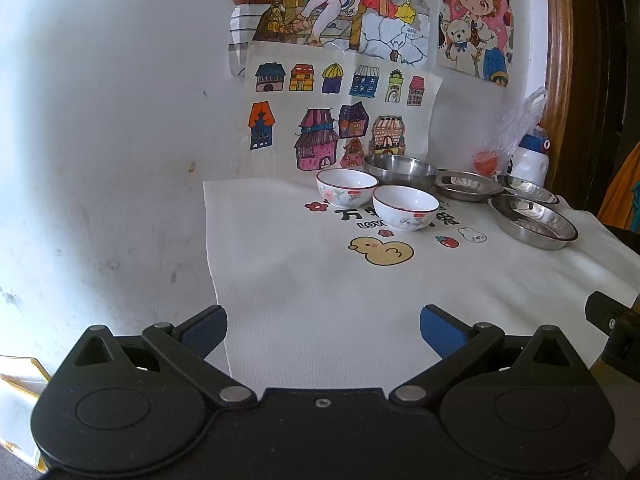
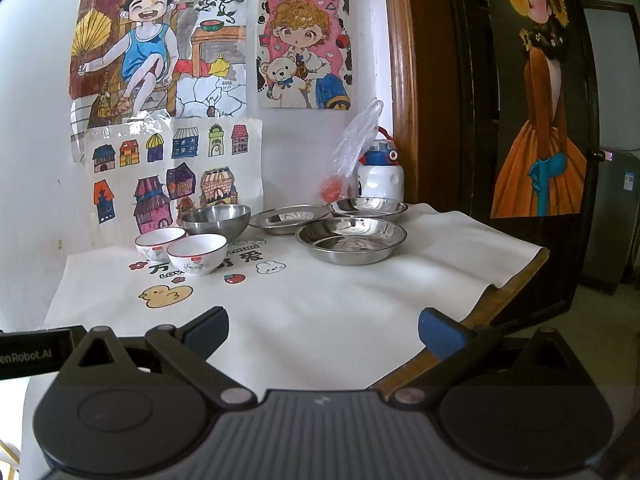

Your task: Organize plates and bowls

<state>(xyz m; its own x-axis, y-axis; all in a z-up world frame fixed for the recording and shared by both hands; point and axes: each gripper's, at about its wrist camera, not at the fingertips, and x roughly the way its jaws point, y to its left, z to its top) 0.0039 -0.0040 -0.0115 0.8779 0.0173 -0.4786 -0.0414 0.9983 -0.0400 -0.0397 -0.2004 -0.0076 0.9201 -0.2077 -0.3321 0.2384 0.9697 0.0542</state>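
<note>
The left gripper (image 1: 323, 332) has its blue-padded fingers (image 1: 204, 334) spread wide with nothing between them, hovering over bare cloth at the near edge of the surface (image 1: 320, 300). The right gripper (image 2: 323, 334) is likewise spread and empty, its right finger over the wooden edge of the surface.

Outward from the left gripper, at about 1 o'clock, 2 white ceramic bowls sit just beside each other on the printed cloth: the nearer bowl (image 1: 406, 207) and the farther bowl (image 1: 346, 187). Behind them stands a deeper steel bowl (image 1: 400, 171). From the right gripper, at 12 to 1 o'clock, lie 3 shallow steel plates: the near plate (image 2: 351, 240), the middle plate (image 2: 290, 218) and the far plate (image 2: 368, 208), close together. A white bottle (image 2: 380, 178) and a clear plastic bag (image 2: 356, 140) stand by the wall behind them.

The ceramic bowls look light but fragile and glazed, so likely slippery; pinching the rim wall, 1 finger inside and 1 outside, seems safest. The steel plates are probably light, stiff and slick, with thin flared rims lying low on the cloth; taking the rim at its near edge should work, though they may slide or clatter when nested.
</note>
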